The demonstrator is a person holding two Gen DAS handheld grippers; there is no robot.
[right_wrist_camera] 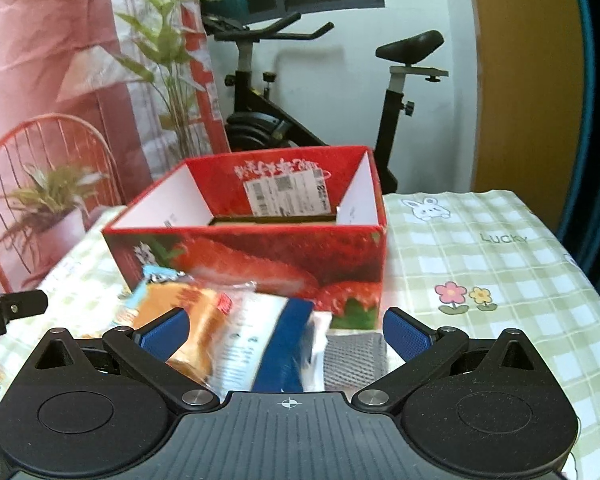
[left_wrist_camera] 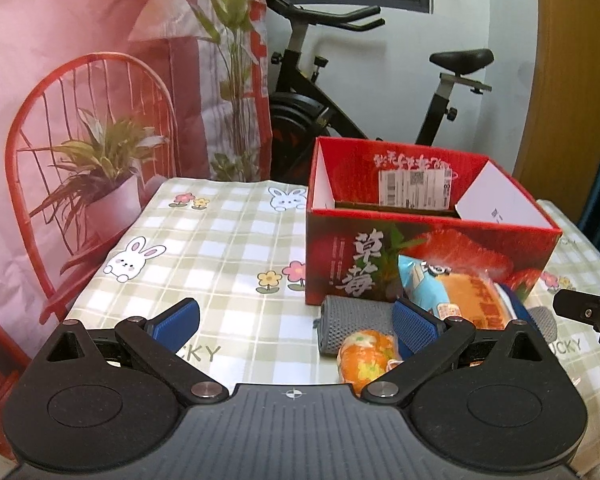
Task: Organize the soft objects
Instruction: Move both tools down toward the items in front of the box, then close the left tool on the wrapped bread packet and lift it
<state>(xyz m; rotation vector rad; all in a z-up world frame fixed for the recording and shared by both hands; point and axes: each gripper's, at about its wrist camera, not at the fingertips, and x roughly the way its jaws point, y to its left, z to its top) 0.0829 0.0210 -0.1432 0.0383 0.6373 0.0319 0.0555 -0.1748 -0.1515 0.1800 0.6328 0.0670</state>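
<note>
item: soft goods lot, laid on a checked cloth (left_wrist_camera: 220, 248) in front of a red box (left_wrist_camera: 428, 256).

- bread pack (right_wrist_camera: 204, 320): plastic-wrapped sponge loaf, orange crumb visible through the film. it leaned against the box front, touching it, and lay partly over the grey towel. judged light, squashy, with slick crinkly film likely to slide between pads. best taken across the middle of the loaf, lightly, since a hard pinch would crush it; the sealed end fin offered a poorer hold.
- grey towel (left_wrist_camera: 356, 320): rolled, waffle-textured, on the cloth just before the box. judged light, limp, grippy; the roll could unwind if lifted by an edge, so the body of the roll was the place to hold.
- orange toy (left_wrist_camera: 366, 354): small plush-looking piece, orange with yellow and green patches, touching the towel's near side. exact kind could not be told. judged very light and compressible.
- box: open-topped, strawberry print, a label inside the far wall; its floor was mostly hidden.

left gripper (left_wrist_camera: 296, 322): fingers spread wide, nothing between them, over bare cloth beside the lot.
right gripper (right_wrist_camera: 286, 334): fingers spread wide, the bread pack and towel lying between them, no pad seen pressing either.
</note>
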